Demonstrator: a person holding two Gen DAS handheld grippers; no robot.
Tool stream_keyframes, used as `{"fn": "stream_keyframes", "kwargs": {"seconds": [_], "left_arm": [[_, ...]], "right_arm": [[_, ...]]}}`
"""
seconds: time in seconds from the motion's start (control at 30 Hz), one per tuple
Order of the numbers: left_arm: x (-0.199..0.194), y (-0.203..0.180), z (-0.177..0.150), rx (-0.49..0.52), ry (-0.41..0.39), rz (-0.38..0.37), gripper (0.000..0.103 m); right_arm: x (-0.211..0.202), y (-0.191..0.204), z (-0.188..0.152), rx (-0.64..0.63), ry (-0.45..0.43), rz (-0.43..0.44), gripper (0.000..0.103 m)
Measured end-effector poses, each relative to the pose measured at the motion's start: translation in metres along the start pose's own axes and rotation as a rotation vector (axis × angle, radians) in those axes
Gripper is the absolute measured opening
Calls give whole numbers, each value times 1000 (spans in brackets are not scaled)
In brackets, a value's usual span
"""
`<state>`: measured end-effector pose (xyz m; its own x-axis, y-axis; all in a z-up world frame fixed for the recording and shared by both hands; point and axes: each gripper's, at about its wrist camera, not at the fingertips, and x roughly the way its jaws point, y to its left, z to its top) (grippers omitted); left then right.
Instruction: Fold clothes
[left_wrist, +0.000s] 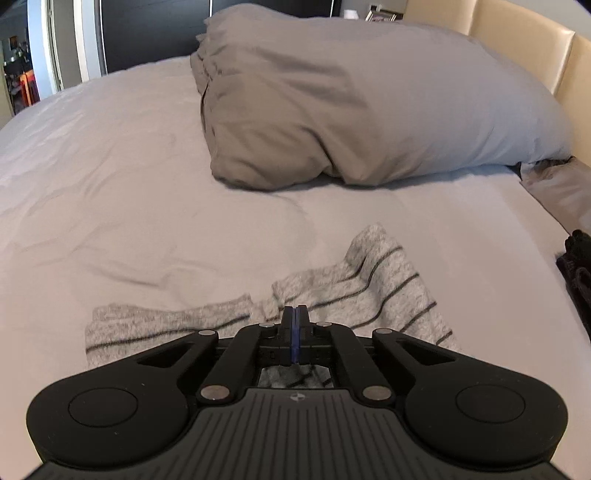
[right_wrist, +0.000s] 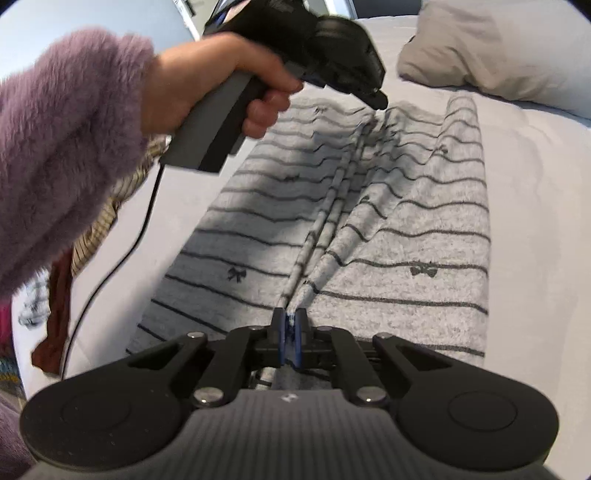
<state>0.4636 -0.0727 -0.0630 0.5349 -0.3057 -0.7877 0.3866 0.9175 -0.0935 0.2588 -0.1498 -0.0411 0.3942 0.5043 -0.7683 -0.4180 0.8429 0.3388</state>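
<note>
Garment (right_wrist: 388, 229) pinched by both my claws: right claw (right_wrist: 290, 321) clamps ridge at lower centre, left claw (right_wrist: 376, 99) clamps far end. Fold in progress, I judge; next needs equal lift across bed (left_wrist: 129, 166).

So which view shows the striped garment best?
The right wrist view: the grey striped garment lies spread across the bed, bow print visible, a ridge pinched between both hand-held grippers. The left wrist view shows only a bunched end.

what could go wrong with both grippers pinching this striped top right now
The right gripper holds only a thin ridge of the striped top; it may slip free if pulled. The left gripper pinches the far end, so uneven pulling could skew the fold. The black cable trails beside the fabric and might snag.
</note>
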Motion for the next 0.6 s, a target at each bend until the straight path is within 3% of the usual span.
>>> {"fn": "stream_keyframes", "kwargs": {"seconds": [0.07,0.23,0.3,0.33,0.37,0.4,0.43,0.6], "left_arm": [[0,0,-2,-11,-12,-17,0],[5,-2,1,-55,-8,-35,14],[10,-6,1,-48,6,-13,24],[13,-9,0,-41,13,3,24],[17,-10,0,-34,24,19,24],[21,-11,-1,-27,38,35,9],[23,-10,-1,-25,35,41,3],[12,-7,2,-10,-53,45,2]], "right_arm": [[1,0,-1,-5,2,-8,6],[3,-1,-3,-18,5,-28,7],[3,-2,-3,-23,7,-36,7],[4,-2,-4,-26,8,-40,7],[4,-2,-4,-28,8,-44,7],[3,-2,-4,-31,5,-48,7],[2,-2,-4,-35,0,-53,7],[-6,-2,-4,-51,-25,-74,8]]}}
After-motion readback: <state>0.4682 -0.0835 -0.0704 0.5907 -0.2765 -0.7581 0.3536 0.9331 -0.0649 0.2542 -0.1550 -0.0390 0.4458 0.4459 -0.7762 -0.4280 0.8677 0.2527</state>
